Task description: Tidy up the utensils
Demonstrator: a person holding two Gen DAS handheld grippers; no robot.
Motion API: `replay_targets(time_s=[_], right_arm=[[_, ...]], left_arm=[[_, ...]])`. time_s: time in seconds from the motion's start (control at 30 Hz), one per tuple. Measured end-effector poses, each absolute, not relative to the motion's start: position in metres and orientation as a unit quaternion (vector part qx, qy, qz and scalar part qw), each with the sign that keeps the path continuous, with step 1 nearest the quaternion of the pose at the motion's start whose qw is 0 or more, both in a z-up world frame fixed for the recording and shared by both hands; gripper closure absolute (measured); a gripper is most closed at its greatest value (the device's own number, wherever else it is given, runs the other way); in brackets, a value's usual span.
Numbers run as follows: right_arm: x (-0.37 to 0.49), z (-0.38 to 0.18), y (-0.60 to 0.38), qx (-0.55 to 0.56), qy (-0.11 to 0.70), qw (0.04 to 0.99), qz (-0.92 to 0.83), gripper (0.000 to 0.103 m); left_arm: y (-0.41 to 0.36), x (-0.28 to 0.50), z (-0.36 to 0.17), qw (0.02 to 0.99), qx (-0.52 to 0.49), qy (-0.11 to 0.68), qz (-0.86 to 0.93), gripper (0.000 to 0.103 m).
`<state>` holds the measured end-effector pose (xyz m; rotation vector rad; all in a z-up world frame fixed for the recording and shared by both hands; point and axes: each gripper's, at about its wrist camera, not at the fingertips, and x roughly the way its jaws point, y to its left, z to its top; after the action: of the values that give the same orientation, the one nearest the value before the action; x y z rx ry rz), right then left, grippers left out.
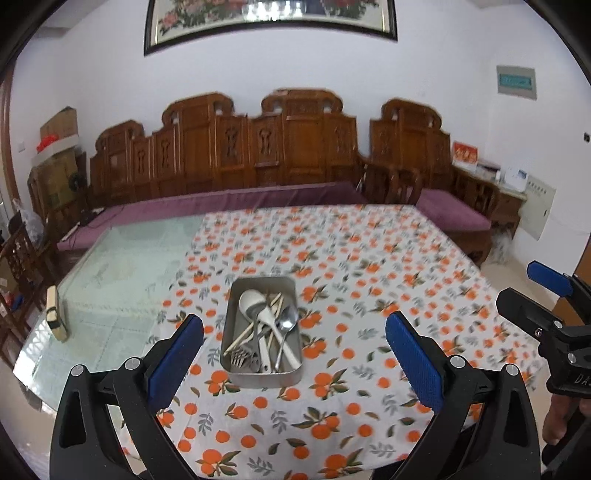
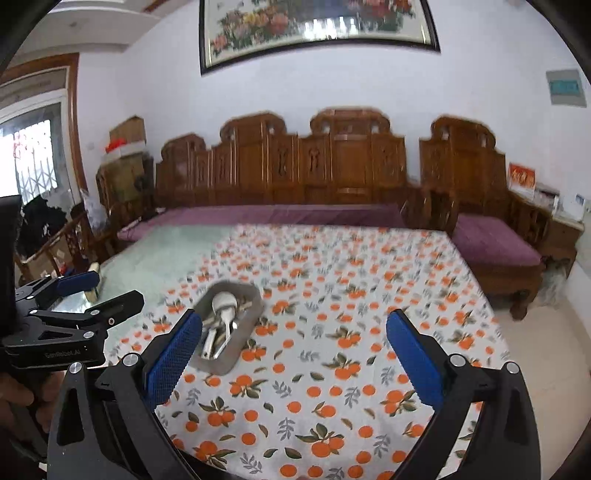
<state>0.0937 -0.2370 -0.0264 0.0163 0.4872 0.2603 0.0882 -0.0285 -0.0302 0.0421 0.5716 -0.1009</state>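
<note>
Pale lettering runs along the black plastic body of the left gripper [image 2: 99, 291] in the right wrist view — it looks like "GenRobot.AI", though it is small and soft. In the left wrist view, the black body of the right gripper [image 1: 524, 284] shows only "DA" before the frame edge cuts it off.

The room is evenly and softly lit. In the right wrist view daylight is admitted through a barred window [image 2: 35, 162] at the left, which is overexposed to white. Glare is carried by the glass of the framed picture [image 1: 269, 16] on the wall. Only faint shadows are cast on the surface [image 1: 369, 258]. Both views are bent by strong fisheye distortion and darkened at the corners. The sofa [image 2: 332, 166] and the cloth's far pattern are smeared by motion blur.
</note>
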Motion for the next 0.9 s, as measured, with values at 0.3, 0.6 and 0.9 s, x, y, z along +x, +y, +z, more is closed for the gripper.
replay_targets(time_s=[0.3,0.6,0.9], right_arm=[[0.055,0.003,-0.248,0.018,0.202,0.972,0.121,0.003],[0.051,0.008,-0.248,0.014,0.192,0.974,0.115,0.003],[0.052,0.004,-0.249,0.018,0.196,0.975,0.108,0.003]], left_arm=[[-0.036,0.049,0.008,0.971,0.024,0.236,-0.035,0.008],[-0.032,0.038,0.017,0.975,0.021,0.218,-0.026,0.008],[-0.033,0.034,0.018,0.976,0.027,0.216,-0.022,0.008]])
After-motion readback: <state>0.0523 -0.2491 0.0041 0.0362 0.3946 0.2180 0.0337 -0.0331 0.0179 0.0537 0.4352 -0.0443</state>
